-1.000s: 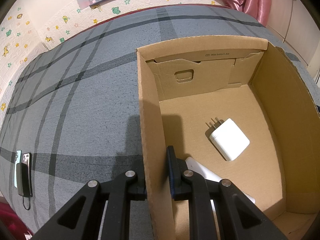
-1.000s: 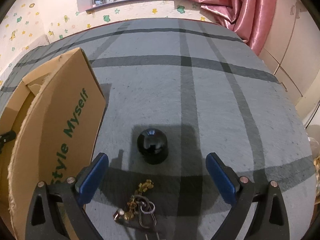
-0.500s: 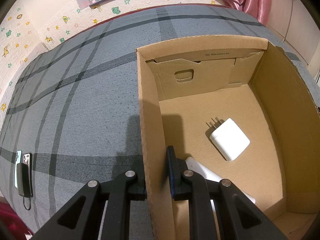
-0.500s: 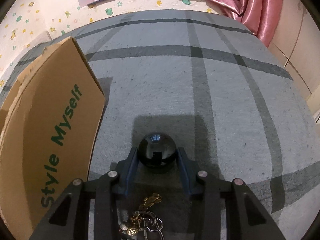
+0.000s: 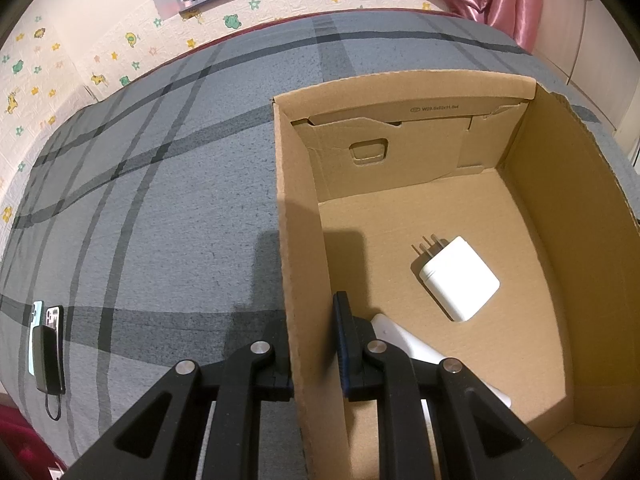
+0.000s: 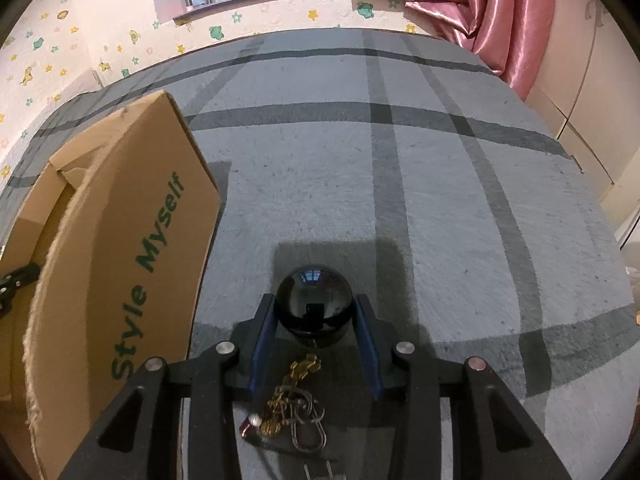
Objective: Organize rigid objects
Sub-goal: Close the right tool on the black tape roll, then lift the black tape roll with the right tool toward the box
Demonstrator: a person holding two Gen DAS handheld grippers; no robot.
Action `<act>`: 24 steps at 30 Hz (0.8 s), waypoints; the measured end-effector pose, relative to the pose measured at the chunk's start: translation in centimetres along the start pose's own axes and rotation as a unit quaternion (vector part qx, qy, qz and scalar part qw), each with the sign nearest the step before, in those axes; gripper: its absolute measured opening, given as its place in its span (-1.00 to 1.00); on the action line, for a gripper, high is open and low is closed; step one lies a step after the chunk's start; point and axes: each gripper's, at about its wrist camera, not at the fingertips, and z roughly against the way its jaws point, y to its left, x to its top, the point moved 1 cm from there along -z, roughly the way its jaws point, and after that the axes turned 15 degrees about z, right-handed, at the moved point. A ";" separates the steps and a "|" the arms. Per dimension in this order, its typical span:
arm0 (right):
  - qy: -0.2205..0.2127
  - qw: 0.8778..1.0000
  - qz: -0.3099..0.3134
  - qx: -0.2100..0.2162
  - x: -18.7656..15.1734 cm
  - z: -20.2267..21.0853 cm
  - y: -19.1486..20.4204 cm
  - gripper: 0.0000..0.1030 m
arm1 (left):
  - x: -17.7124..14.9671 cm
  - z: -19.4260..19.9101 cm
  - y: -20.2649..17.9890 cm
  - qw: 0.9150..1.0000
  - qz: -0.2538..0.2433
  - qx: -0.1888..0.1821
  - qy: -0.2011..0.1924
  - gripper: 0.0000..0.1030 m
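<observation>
Left wrist view: an open cardboard box (image 5: 532, 208) on a grey striped cover (image 5: 160, 208) holds a white charger (image 5: 460, 280) at its centre. Phones (image 5: 46, 344) lie at 9 o'clock. The left gripper (image 5: 312, 344) pinches the box's left wall.

Right wrist view: the box (image 6: 120, 264) stands at 9 o'clock. The right gripper (image 6: 314, 320) clasps a black ball (image 6: 314, 304); a key ring (image 6: 292, 404) lies at 6 o'clock.

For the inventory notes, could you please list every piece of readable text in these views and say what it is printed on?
"Style Myself": green letters on the cardboard box's outer wall.
Small black print on the box's inner flap: too blurred to read reliably.
No other text shows.
</observation>
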 end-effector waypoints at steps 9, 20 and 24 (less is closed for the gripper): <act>-0.013 1.000 0.006 -0.007 -0.1 2.6 0.6 -0.20 | 0.1 -0.1 0.2 1.000 0.001 -0.003 0.002 -0.69; -0.023 1.000 0.012 -0.006 -0.3 5.1 1.7 -0.20 | 0.1 -0.1 0.0 1.000 -0.001 -0.001 0.003 -0.69; -0.027 1.000 0.013 -0.004 -0.1 5.8 2.0 -0.20 | 0.1 -0.1 0.0 1.000 -0.001 -0.001 0.002 -0.69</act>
